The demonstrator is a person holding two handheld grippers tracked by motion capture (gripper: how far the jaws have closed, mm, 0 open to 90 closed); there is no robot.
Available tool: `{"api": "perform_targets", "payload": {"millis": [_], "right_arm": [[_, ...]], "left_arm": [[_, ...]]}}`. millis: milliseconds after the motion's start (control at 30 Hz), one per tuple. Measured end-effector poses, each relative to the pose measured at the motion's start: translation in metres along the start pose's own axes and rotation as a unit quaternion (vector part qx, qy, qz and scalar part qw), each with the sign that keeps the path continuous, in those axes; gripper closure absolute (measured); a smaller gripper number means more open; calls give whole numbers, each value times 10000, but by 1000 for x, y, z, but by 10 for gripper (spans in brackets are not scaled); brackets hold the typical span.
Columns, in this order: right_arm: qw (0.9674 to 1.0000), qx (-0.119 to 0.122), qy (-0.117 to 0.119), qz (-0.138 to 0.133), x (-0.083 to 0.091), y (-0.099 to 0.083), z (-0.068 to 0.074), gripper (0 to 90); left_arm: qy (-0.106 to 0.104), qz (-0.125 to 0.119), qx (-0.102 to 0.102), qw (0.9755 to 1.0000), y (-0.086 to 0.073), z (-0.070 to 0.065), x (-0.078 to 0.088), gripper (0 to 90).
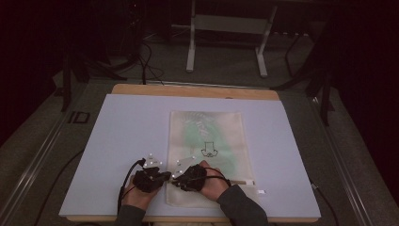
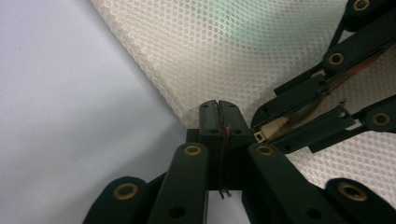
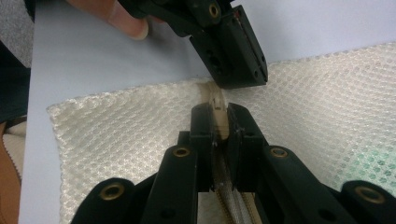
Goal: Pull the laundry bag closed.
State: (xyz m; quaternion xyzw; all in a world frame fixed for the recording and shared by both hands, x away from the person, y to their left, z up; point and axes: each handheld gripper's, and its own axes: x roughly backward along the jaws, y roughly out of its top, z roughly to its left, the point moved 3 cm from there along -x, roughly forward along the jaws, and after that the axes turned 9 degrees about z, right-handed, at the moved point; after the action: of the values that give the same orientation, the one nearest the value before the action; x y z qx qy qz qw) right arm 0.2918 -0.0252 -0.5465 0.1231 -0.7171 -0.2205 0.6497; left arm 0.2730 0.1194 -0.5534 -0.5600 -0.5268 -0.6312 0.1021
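A cream mesh bag (image 1: 207, 136) with a green print inside lies flat on the pale board. My left gripper (image 1: 164, 177) is at the bag's near left edge. Its jaws (image 2: 218, 109) are shut on the rim of the mesh bag (image 2: 210, 46). My right gripper (image 1: 176, 181) meets it tip to tip from the right. The right gripper (image 3: 218, 115) is shut on the beige zipper pull (image 3: 217, 103), with zipper teeth running back under its jaws. The left gripper (image 3: 243, 77) pinches the mesh bag (image 3: 327, 107) just beyond the pull. The right gripper (image 2: 259, 134) and zipper pull (image 2: 275, 127) also appear in the left gripper view.
The pale board (image 1: 117, 141) covers a wooden table (image 1: 188, 90). The bag's zipper (image 1: 242, 181) runs along its near edge, with a small white tag (image 1: 261, 191) beside it. A white metal frame (image 1: 226, 37) stands on the dark floor behind. A thumb (image 3: 126, 21) rests on the board.
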Motion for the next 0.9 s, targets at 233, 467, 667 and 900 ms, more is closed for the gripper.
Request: {"api": "perform_targets", "payload": {"millis": [233, 467, 667, 900], "right_arm": [[10000, 10, -32, 49, 3, -4, 2, 824], [9998, 103, -72, 153, 8, -10, 1, 823], [9997, 122, -81, 183, 9, -12, 2, 823], [9997, 114, -96, 179, 9, -12, 2, 823]], "left_arm": [[88, 33, -113, 9999, 1, -2, -1, 896], [89, 44, -115, 9999, 1, -2, -1, 895], [180, 20, -157, 9997, 0, -5, 0, 894], [-154, -134, -142, 9997, 0, -9, 4, 881]]}}
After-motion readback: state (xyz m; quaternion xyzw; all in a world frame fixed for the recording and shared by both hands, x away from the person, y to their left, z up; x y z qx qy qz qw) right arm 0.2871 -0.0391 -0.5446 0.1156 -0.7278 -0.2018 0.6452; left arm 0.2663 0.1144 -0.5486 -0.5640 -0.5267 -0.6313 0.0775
